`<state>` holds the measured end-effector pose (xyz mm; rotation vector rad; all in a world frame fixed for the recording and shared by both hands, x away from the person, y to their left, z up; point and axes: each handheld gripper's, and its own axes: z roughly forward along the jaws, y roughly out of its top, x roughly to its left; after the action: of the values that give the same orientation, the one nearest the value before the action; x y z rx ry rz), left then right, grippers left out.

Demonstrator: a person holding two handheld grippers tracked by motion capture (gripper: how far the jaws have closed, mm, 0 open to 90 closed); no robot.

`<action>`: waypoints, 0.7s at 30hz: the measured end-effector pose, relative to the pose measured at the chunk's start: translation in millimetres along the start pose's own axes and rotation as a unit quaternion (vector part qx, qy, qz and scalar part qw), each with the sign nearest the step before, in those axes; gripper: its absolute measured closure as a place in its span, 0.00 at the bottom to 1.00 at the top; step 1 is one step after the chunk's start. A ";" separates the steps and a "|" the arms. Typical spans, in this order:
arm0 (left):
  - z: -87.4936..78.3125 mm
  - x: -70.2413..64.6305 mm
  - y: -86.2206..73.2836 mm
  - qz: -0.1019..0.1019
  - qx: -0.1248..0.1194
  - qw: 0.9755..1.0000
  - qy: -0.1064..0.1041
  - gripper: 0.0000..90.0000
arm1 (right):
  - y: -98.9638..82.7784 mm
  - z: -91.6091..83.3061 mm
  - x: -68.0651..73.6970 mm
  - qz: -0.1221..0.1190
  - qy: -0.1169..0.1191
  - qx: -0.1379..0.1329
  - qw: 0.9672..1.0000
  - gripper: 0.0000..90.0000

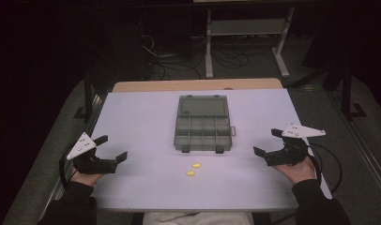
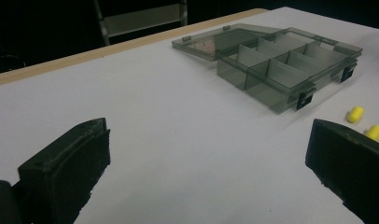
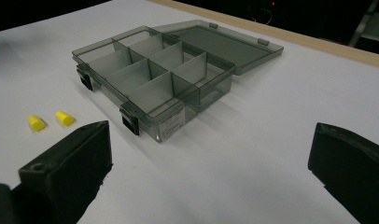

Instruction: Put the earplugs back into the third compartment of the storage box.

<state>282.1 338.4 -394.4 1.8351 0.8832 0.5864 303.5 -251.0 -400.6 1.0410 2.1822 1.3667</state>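
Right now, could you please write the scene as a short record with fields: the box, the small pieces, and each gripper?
box: grey clear organizer box, lid open and lying flat behind it, compartments look empty
small pieces: two yellow pieces on the white table, in front of the box, apart from it
left gripper: jaws open, holding nothing
right gripper: jaws open, holding nothing

Two small yellow earplugs lie just before the open compartment box.
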 end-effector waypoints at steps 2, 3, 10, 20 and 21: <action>-0.2 -0.2 0.1 0.001 -0.001 1.000 0.000 0.00 | 0.2 0.6 0.8 0.001 0.001 0.004 1.000 0.00; -0.2 -0.5 0.0 0.002 0.000 1.000 -0.001 0.00 | 0.5 0.8 1.4 -0.001 0.000 0.005 1.000 0.00; 0.1 -0.4 0.3 0.004 0.000 1.000 -0.002 0.00 | 2.8 -1.1 3.1 -0.004 0.001 0.001 1.000 0.00; 0.4 -0.7 -0.1 0.005 0.000 1.000 -0.003 0.00 | 14.3 -1.0 12.7 -0.011 0.025 0.011 1.000 0.00; 0.2 -0.7 0.0 0.005 0.000 1.000 -0.003 0.00 | 14.5 0.7 12.6 -0.010 0.026 0.017 0.999 0.00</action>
<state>281.9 337.7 -394.4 1.8411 0.8693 0.5871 301.3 -237.4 -387.2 1.0032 2.2537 1.3662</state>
